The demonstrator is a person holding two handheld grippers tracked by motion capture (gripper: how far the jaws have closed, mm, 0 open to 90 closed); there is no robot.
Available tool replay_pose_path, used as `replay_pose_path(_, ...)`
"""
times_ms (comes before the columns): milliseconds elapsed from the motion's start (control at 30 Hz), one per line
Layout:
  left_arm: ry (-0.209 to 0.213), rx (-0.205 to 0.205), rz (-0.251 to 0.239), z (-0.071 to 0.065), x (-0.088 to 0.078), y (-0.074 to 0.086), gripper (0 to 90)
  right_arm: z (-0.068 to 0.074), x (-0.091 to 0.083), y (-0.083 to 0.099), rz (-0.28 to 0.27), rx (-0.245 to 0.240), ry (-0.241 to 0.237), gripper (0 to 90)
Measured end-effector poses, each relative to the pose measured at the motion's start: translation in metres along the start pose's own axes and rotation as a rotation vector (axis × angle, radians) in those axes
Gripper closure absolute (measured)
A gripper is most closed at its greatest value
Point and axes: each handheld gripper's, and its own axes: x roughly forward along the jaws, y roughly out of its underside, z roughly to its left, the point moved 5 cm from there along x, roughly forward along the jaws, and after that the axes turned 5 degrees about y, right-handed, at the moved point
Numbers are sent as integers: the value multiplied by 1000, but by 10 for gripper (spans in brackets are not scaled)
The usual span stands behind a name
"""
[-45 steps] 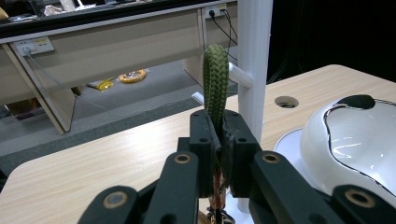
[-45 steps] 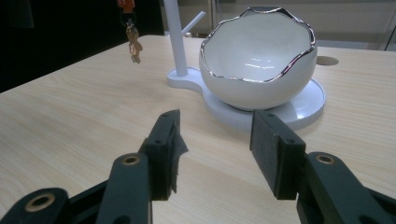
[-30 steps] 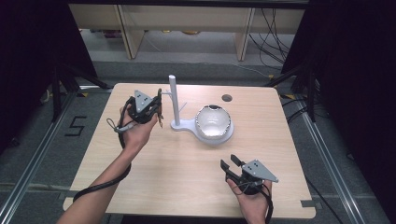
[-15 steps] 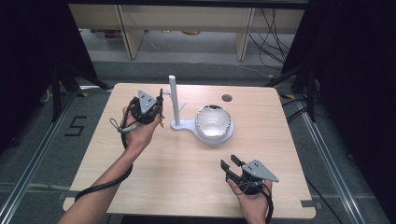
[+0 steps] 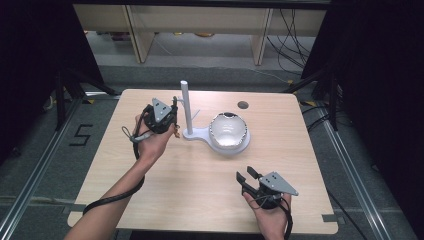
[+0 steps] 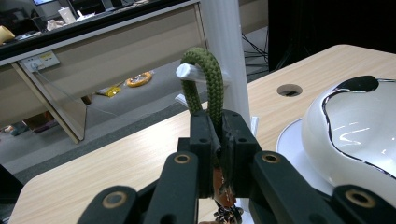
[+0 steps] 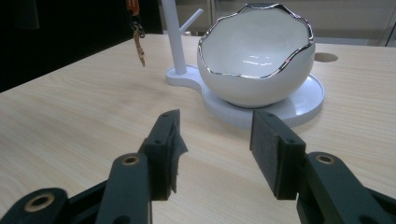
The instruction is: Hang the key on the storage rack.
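Note:
My left gripper (image 5: 173, 110) (image 6: 219, 133) is shut on a green braided cord loop (image 6: 208, 70). The loop's top lies over a short peg (image 6: 186, 71) on the white pole (image 5: 186, 105) of a stand at the table's back middle. Small orange and metal bits (image 7: 137, 37) hang below the jaws. On the stand's round base (image 5: 244, 146) sits a white egg-shell bowl (image 5: 229, 131) (image 7: 256, 56) with a silver rim. My right gripper (image 5: 247, 176) (image 7: 215, 140) rests near the table's front right, open, nothing between its pads, pointing toward the bowl.
The wooden table (image 5: 200, 190) has a round cable hole (image 5: 243, 105) at the back right. Wooden shelving (image 5: 200, 20) and cables stand on the floor beyond the far edge. Dark curtains flank both sides.
My left gripper has edged a little toward the stand's pole with the cord in it. The right gripper has stayed put.

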Motion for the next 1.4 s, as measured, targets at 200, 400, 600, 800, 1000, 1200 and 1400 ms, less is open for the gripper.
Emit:
replay_pose_path(200, 37, 7, 15, -3, 3, 0, 824, 0, 0, 1, 1, 1, -1, 537)
replay_pose_path(400, 72, 2, 0, -5, 0, 0, 778, 0, -1, 1, 6, 10, -9, 537)
replay_pose_path(600, 117, -33, -29, -4, -14, 7, 703, -2, -1, 1, -2, 4, -1, 537)
replay_pose_path(800, 152, -76, -45, 1, -33, 25, 580, -4, -2, 1, -1, 18, 16, 536)
replay_pose_path(1000, 181, -102, -55, 1, -50, 47, 493, -6, -1, 3, 1, 0, 23, 533)
replay_pose_path(1200, 180, -114, -64, 2, -63, 60, 463, -6, -1, 3, 8, 11, 20, 531)
replay_pose_path(1400, 171, -130, -45, 0, -79, 77, 440, -7, 0, 5, 15, -3, 25, 528)
